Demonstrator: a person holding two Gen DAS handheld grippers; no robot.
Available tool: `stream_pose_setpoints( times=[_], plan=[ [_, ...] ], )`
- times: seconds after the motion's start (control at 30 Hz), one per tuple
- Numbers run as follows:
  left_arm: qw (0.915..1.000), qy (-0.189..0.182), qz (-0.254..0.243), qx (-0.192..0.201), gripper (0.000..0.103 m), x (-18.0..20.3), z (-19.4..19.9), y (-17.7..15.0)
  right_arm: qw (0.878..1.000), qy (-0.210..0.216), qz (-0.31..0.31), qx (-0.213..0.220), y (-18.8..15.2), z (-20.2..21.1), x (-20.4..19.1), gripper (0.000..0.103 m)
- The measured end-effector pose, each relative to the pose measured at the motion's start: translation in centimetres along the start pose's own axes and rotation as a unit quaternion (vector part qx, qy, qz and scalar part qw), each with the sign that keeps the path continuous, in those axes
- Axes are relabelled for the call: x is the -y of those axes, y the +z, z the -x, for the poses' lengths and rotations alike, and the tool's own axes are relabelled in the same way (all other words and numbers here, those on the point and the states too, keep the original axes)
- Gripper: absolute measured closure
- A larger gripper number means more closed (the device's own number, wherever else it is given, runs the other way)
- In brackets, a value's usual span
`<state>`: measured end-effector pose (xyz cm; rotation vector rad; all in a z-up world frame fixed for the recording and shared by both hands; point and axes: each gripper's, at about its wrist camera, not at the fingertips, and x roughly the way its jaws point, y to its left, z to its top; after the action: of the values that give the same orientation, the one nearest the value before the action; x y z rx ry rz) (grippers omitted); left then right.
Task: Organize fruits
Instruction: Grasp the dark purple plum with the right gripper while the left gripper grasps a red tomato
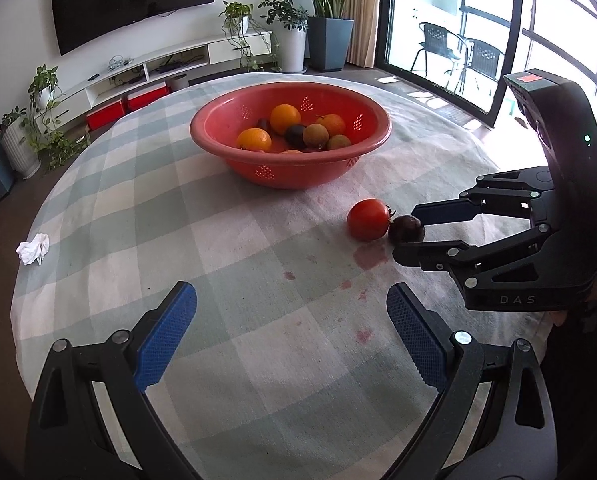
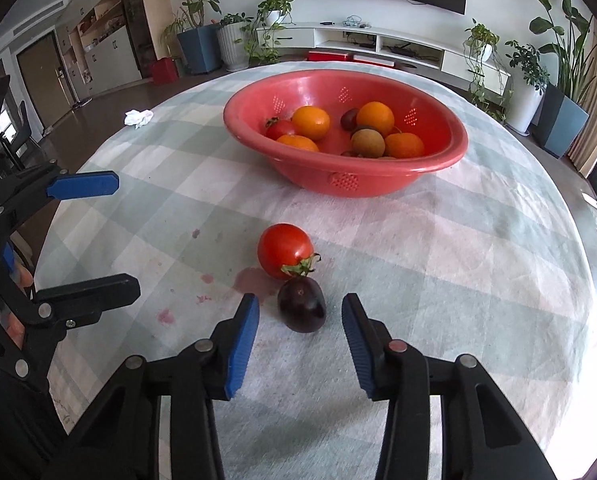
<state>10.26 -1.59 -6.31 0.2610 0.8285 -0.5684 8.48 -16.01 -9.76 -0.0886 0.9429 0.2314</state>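
Right wrist view shows a round table (image 2: 478, 248) with a checked cloth, and on its far side a red bowl (image 2: 378, 184) that already holds several oranges, a tomato and some small brown and dark fruits. So most of the sorting looks done. Two fruits are left on the cloth, near the middle: a red tomato (image 2: 284, 249) and, touching its near side, a small dark plum (image 2: 301, 309). A crumpled tissue (image 2: 138, 117) lies far left near the table edge.

The right gripper (image 2: 300, 322) points steeply down at the plum. Its blue fingers (image 2: 242, 344) stand apart on both sides of the plum, close but not pressing it yet. I judge the grasp is about to happen, and the tomato remains after that.

The left gripper (image 1: 290, 320) hovers over bare cloth, to the left of the fruits, with its fingers wide apart and nothing between them.
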Motion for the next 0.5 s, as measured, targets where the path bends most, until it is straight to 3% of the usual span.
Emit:
stream_pose_setpoints(
  times=[0.33,0.5],
  plan=[
    [0.9995,-0.009,-0.029,-0.009,0.006,0.7,-1.0,0.4,1.0,0.0,0.005,0.001,-0.1,-0.5,0.0,0.063],
    [0.9981,-0.021,-0.055,-0.019,0.006,1.1,-1.7,1.1,1.0,0.003,0.005,0.003,-0.1,-0.4,0.0,0.074]
  ],
)
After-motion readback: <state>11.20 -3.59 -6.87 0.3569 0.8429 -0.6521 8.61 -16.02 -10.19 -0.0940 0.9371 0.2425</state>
